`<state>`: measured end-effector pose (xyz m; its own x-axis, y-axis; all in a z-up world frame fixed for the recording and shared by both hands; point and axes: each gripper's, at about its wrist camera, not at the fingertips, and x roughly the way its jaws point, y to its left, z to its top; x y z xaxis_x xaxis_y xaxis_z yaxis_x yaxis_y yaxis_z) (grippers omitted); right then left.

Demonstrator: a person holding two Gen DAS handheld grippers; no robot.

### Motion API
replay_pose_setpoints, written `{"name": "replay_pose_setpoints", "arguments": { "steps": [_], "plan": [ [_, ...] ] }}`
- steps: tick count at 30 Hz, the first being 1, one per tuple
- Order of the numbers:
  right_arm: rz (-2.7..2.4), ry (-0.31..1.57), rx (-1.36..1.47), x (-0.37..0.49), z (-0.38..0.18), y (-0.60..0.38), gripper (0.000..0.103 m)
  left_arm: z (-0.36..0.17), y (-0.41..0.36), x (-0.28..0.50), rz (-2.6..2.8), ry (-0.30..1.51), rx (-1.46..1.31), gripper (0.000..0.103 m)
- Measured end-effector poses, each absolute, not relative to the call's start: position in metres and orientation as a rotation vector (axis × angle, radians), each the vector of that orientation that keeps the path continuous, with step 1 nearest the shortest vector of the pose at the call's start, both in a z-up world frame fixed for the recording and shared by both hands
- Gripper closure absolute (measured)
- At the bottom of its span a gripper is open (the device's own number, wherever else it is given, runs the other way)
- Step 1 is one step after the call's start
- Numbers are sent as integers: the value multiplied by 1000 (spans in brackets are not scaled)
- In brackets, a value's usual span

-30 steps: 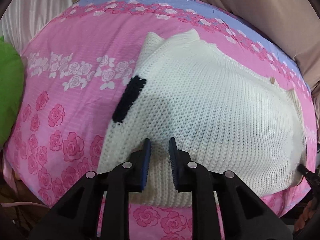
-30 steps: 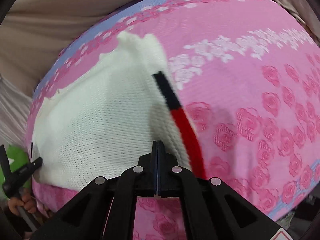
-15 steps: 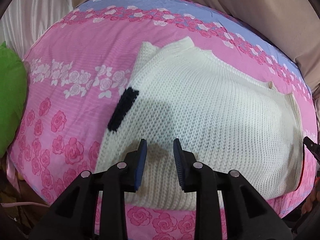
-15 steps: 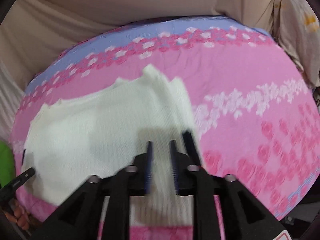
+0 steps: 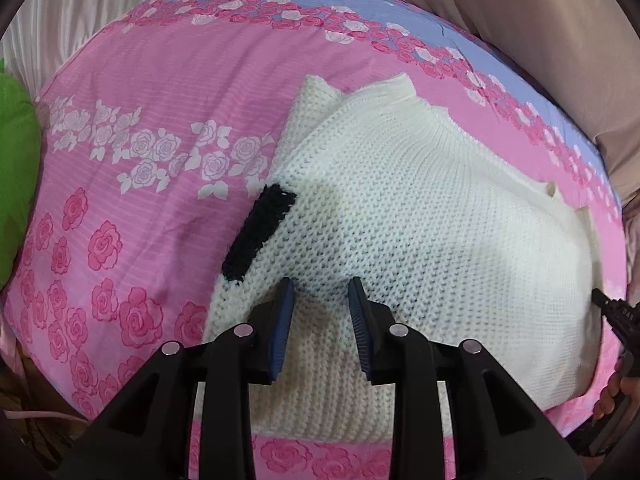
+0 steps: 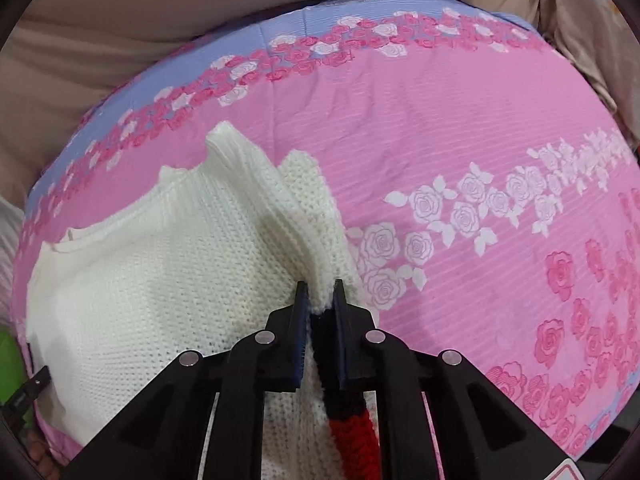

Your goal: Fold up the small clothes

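Observation:
A cream knitted sweater [image 5: 420, 216] lies flat on a pink rose-print bedsheet [image 5: 152, 120]. A black knit band [image 5: 258, 236] marks its left edge. My left gripper [image 5: 320, 294] is open, its jaws hovering over the sweater's near hem. In the right wrist view the sweater [image 6: 160, 280] fills the left half. My right gripper [image 6: 319, 294] has its jaws narrowly apart around the sweater's right edge, where a black and red band [image 6: 348, 420] runs between them. I cannot tell whether the pads press the fabric.
A green cushion [image 5: 16, 200] sits at the far left. Beige fabric [image 5: 520, 20] rises behind the bed. The sheet's blue border [image 6: 360, 20] runs along the far side. The other gripper's tip [image 5: 616, 312] shows at the sweater's right edge.
My left gripper opened wider over the near hem. My right gripper went from shut to apart, then moved onto the sweater's right edge with the banded fabric between its jaws.

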<state>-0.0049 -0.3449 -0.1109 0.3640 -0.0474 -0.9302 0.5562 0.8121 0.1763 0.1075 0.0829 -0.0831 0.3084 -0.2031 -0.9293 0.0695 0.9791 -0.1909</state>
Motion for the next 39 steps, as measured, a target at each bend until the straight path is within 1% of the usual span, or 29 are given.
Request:
{"name": "replay_pose_setpoints", "arguments": {
  "steps": [1, 2, 3, 4, 5, 7, 8, 9, 10, 11, 12, 13, 14, 15, 17, 19, 20, 21, 24, 25, 26, 27, 28, 29, 31, 34, 37, 38, 39],
  "plan": [
    [-399, 1142, 527, -6, -106, -344, 88, -76, 85, 107, -193, 1235, -155, 76],
    [-384, 1128, 534, -7, -98, -341, 85, -66, 87, 108, -213, 1208, -183, 68],
    [-370, 1105, 531, -8, -89, -339, 82, -55, 86, 112, -220, 1179, -187, 62],
    [-359, 1081, 517, -7, -80, -336, 71, -48, 83, 118, -215, 1155, -177, 50],
    [-350, 1063, 504, -4, -72, -334, 57, -43, 80, 124, -211, 1139, -168, 44],
    [-334, 1037, 480, 10, -64, -331, 44, -46, 70, 147, -201, 1134, -138, 43],
    [-333, 1049, 465, 20, -66, -330, 41, -53, 67, 156, -200, 1150, -132, 44],
    [-329, 1074, 456, 30, -72, -329, 40, -66, 63, 170, -183, 1189, -128, 47],
    [-329, 1099, 453, 37, -80, -330, 40, -75, 63, 176, -179, 1217, -135, 70],
    [-337, 1130, 450, 45, -89, -329, 42, -83, 63, 183, -166, 1254, -148, 92],
    [-347, 1151, 444, 50, -97, -328, 46, -83, 66, 183, -172, 1249, -175, 95],
    [-351, 1162, 443, 53, -100, -328, 71, -77, 68, 183, -190, 1232, -207, 99],
    [-343, 1160, 455, 52, -98, -328, 93, -69, 71, 182, -204, 1210, -223, 99],
    [-318, 1135, 492, 51, -90, -330, 94, -59, 73, 182, -203, 1180, -219, 99],
    [-280, 1022, 548, 41, -62, -336, 95, -53, 80, 187, -178, 1163, -208, 99],
    [-281, 916, 609, 26, -39, -350, 95, -69, 85, 196, -143, 1205, -209, 99],
    [-302, 901, 631, 23, -42, -359, 95, -85, 85, 201, -131, 1245, -204, 99],
    [-326, 929, 639, 25, -52, -367, 95, -92, 86, 200, -136, 1242, -203, 99],
    [-334, 1160, 658, 37, -116, -378, 94, -84, 82, 193, -158, 1207, -161, 96],
    [-328, 1124, 651, 34, -112, -377, 91, -79, 84, 189, -170, 1203, -169, 94],
    [-329, 1093, 659, 30, -104, -377, 83, -73, 88, 184, -184, 1194, -188, 87],
    [-316, 1056, 694, 23, -94, -377, 81, -67, 95, 176, -183, 1178, -210, 79],
    [-304, 1021, 724, 14, -86, -378, 73, -63, 104, 167, -175, 1167, -234, 59],
    [-299, 979, 755, -1, -77, -379, 57, -61, 112, 157, -171, 1167, -256, 48],
    [-326, 937, 771, -40, -67, -378, 42, -63, 133, 130, -176, 1175, -306, 42],
    [-339, 998, 761, -95, -84, -367, 42, -81, 155, 90, -144, 1217, -393, 31],
    [-332, 1086, 777, -136, -112, -346, 42, -105, 158, 66, -105, 1284, -431, 29],
    [-324, 1097, 797, -143, -119, -339, 42, -109, 156, 63, -99, 1284, -430, 27],
    [-308, 1102, 828, -146, -126, -332, 41, -106, 150, 61, -97, 1245, -401, 26]
  ]
}}
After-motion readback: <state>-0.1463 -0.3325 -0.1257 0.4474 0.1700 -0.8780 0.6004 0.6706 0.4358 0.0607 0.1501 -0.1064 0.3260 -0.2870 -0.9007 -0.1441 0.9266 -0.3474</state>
